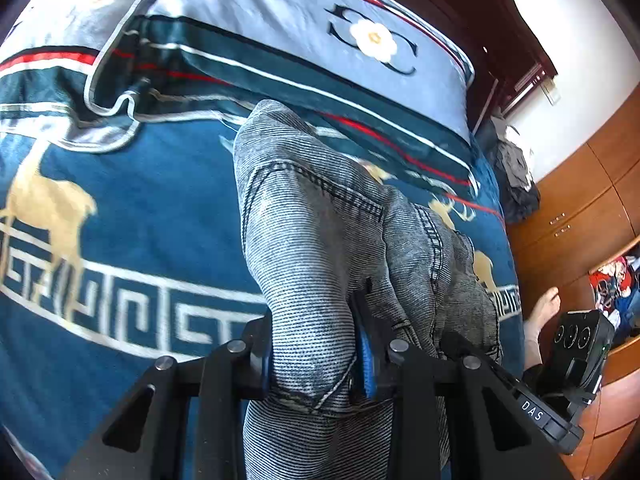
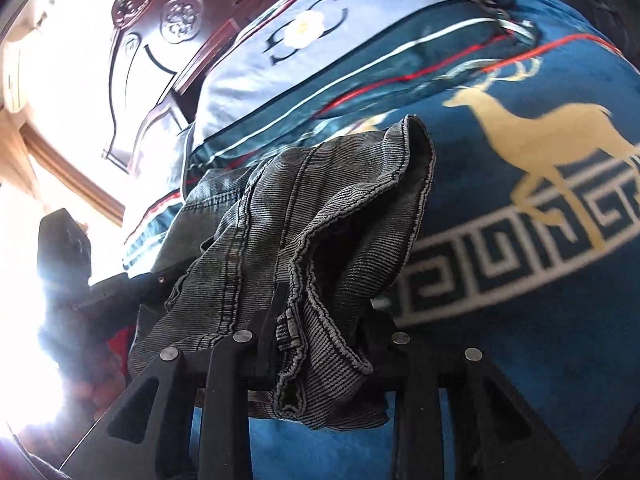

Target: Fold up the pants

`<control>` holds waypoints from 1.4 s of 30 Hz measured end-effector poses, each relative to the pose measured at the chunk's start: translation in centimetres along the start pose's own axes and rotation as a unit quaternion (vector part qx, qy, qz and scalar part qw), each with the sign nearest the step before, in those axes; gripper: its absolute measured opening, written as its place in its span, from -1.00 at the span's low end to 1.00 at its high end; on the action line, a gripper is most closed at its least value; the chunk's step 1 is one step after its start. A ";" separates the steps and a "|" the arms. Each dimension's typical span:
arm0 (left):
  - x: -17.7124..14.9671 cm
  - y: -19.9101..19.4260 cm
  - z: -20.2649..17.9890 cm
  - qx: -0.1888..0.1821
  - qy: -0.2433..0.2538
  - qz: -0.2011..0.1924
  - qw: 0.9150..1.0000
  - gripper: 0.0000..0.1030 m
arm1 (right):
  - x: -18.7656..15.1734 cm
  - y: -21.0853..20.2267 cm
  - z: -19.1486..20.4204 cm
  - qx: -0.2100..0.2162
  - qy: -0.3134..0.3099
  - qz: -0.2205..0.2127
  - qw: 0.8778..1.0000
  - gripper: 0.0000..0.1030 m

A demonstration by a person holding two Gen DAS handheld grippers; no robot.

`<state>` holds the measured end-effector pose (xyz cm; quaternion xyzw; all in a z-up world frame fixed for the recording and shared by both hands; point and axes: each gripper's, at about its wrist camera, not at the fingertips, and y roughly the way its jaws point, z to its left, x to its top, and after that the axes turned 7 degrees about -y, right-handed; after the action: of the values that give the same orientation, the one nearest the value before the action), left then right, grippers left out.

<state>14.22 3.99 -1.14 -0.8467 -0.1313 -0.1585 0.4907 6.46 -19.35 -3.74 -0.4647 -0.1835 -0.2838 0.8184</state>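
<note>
The left gripper point(image 1: 316, 360) has its jaws pinched on a thick bunch of the pants point(image 1: 320, 248), grey washed denim with dark stitched seams. The cloth bulges up out of the jaws in a rounded hump and more of it hangs down below the fingers, held above the blue bedspread point(image 1: 132, 208) with its gold deer and pale key-pattern border. Beyond the hump, at the far end of the bed, lies a pillow point(image 1: 288, 24) in pale blue with a white flower, edged in dark teal and red stripes. To the right of the bed stand wooden cupboards point(image 1: 580, 200), with a heap of dark clothes point(image 1: 516, 176) in the corner by the bed and a person's bare foot point(image 1: 542, 312) on the floor.

The right gripper point(image 2: 320, 344) is likewise clamped on the pants point(image 2: 304, 220), here at a hemmed, frayed-looking edge; the fabric stands up in loose folds above the jaws and an open hem gapes towards the right. The left gripper point(image 2: 68, 264) shows dark on the left against strong window glare. Behind the denim rise the carved dark headboard point(image 2: 168, 28) and the same pillow point(image 2: 280, 60).
</note>
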 end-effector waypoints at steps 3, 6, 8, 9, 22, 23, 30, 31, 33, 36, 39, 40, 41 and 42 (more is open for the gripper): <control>1.1 -0.7 1.4 0.004 -0.012 -0.010 1.000 -0.34 | 0.9 1.2 1.4 0.006 -0.015 0.005 1.000 -0.45; 2.2 -1.1 2.7 0.007 -0.025 -0.020 0.999 -0.34 | 2.3 2.8 3.0 0.012 -0.030 0.009 0.999 -0.45; 3.0 -1.1 3.5 0.010 -0.031 -0.025 0.999 -0.34 | 3.1 3.7 3.9 0.013 -0.041 0.013 0.999 -0.45; 3.5 -0.9 3.8 0.011 -0.034 -0.026 0.999 -0.34 | 3.5 4.2 4.2 0.013 -0.047 0.014 0.999 -0.45; 8.6 3.6 6.1 0.024 -0.026 -0.026 0.999 -0.34 | 7.6 9.6 5.1 -0.018 -0.074 0.017 0.997 -0.45; 8.8 4.1 6.3 0.025 -0.026 -0.025 0.999 -0.34 | 7.7 10.0 4.9 -0.020 -0.075 0.018 0.997 -0.44; 7.9 6.7 8.2 0.042 -0.027 -0.012 0.999 -0.29 | 6.8 12.5 4.2 -0.043 -0.092 0.039 0.994 -0.39; 7.7 6.8 8.5 0.039 -0.027 -0.014 0.999 -0.27 | 6.6 12.5 4.0 -0.046 -0.093 0.041 0.994 -0.36; 7.6 6.7 8.7 0.037 -0.030 -0.015 0.999 -0.22 | 6.0 12.7 3.5 -0.053 -0.090 0.047 0.993 -0.30; 7.7 6.6 8.6 0.041 -0.026 -0.013 0.999 -0.20 | 5.6 12.9 2.8 -0.062 -0.082 0.051 0.993 -0.19; 7.9 5.8 8.3 0.039 -0.028 -0.011 0.999 -0.19 | 5.8 12.8 2.9 -0.071 -0.086 0.055 0.992 -0.10; 7.9 5.3 8.2 0.039 -0.029 -0.015 0.999 -0.19 | 5.9 12.6 3.0 -0.073 -0.089 0.057 0.992 -0.10; 7.8 4.7 8.0 0.039 -0.026 -0.021 0.999 -0.19 | 6.0 12.2 3.1 -0.074 -0.093 0.058 0.991 -0.10; 7.6 4.2 7.9 0.040 -0.021 -0.027 0.999 -0.19 | 6.1 11.7 3.2 -0.075 -0.098 0.056 0.991 -0.10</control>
<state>23.90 9.36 -5.10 -0.8257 -0.1705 -0.1479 0.5169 18.46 -13.57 -6.37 -0.5597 -0.2150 -0.2038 0.7740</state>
